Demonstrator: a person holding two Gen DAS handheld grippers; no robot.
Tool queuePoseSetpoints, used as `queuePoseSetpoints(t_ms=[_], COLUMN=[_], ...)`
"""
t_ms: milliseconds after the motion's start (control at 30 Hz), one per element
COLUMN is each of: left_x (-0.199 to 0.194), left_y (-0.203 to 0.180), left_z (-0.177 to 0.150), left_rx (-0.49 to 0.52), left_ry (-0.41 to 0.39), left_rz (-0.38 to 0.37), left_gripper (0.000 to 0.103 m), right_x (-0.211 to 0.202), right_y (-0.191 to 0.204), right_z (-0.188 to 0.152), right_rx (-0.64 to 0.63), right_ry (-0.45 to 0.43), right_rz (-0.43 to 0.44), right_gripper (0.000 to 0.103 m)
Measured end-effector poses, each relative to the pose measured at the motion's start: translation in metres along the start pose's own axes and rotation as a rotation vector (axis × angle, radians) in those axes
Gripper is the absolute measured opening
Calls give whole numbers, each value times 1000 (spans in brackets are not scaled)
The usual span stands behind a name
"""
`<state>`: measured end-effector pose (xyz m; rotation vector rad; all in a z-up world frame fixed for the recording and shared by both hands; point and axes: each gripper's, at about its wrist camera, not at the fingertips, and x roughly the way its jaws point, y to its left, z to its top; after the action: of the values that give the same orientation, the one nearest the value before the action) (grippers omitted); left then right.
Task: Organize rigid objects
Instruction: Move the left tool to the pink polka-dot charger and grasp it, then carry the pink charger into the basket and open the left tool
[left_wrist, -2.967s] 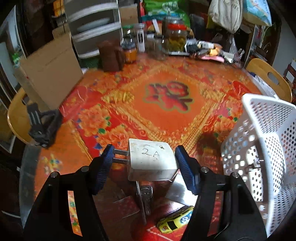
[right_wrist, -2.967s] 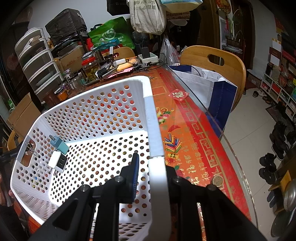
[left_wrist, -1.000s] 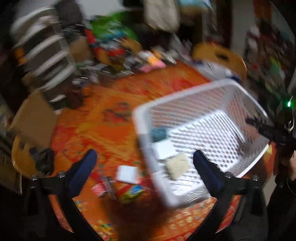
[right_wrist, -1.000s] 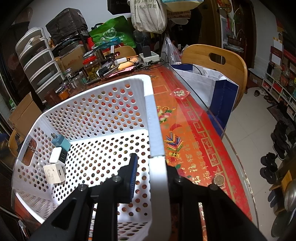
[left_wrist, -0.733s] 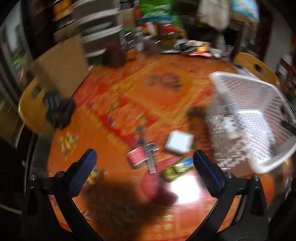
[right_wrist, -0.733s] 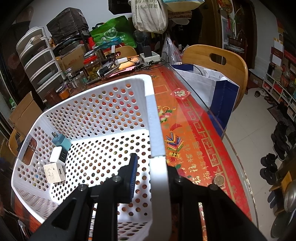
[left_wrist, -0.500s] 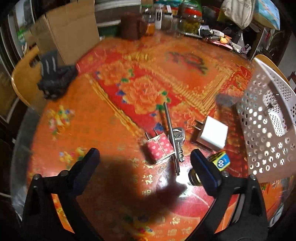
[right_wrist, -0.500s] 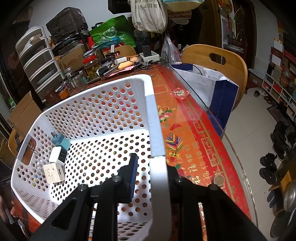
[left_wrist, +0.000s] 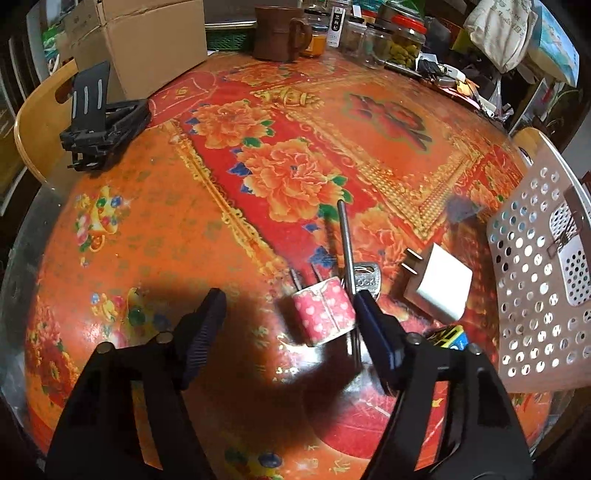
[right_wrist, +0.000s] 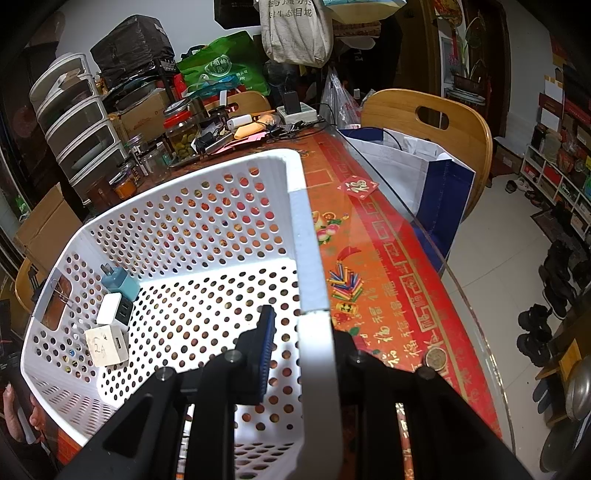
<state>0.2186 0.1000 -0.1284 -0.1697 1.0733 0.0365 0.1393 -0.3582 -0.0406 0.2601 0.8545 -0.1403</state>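
Hiding behind the gripper finger (left_wrist: 376, 332): most of a yellow toy car (left_wrist: 448, 334).

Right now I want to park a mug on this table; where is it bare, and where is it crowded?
Bare: the orange cloth between the black stand and the left claw, and the red centre beyond the steel rod. Crowded: around the pink plug, key, white charger and basket.
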Motion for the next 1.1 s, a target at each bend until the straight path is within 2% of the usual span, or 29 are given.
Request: queuePoseSetpoints(t_ms=[67,200,367,433,500,833,1000,1100], left_x=[0,2,1,-1,-4,-41,-59,-78], left_y=[-2,-10,-9,-10,-10,7,2,-14], left_z=[1,1,1,-1,-4,-6,-4,2], left_rx=[5,19,8,12,16,-5,23,74], left_ry=[-9,-8,-8,-16,-38,-126,-180,-226], left_rz=[-4,-4,-5,-15,20,-3,50,89], left_gripper=[61,41,38,30,30,29,29,28], right_x=[0,-1,-1,-1,-1,-2,-1,-1], right_y=[0,-1,-1,-1,-1,-2,-2,-2], right_z=[0,0,0,0,-1,0,0,0], right_rx=[1,5,4,3,3,6,3,2], right_ry=[-1,-3,-3,-4,-4,-7,-5,-5], right_rz=[2,8,8,8,9,9,8,9], right_gripper=[22,22,22,22,22,22,22,22])
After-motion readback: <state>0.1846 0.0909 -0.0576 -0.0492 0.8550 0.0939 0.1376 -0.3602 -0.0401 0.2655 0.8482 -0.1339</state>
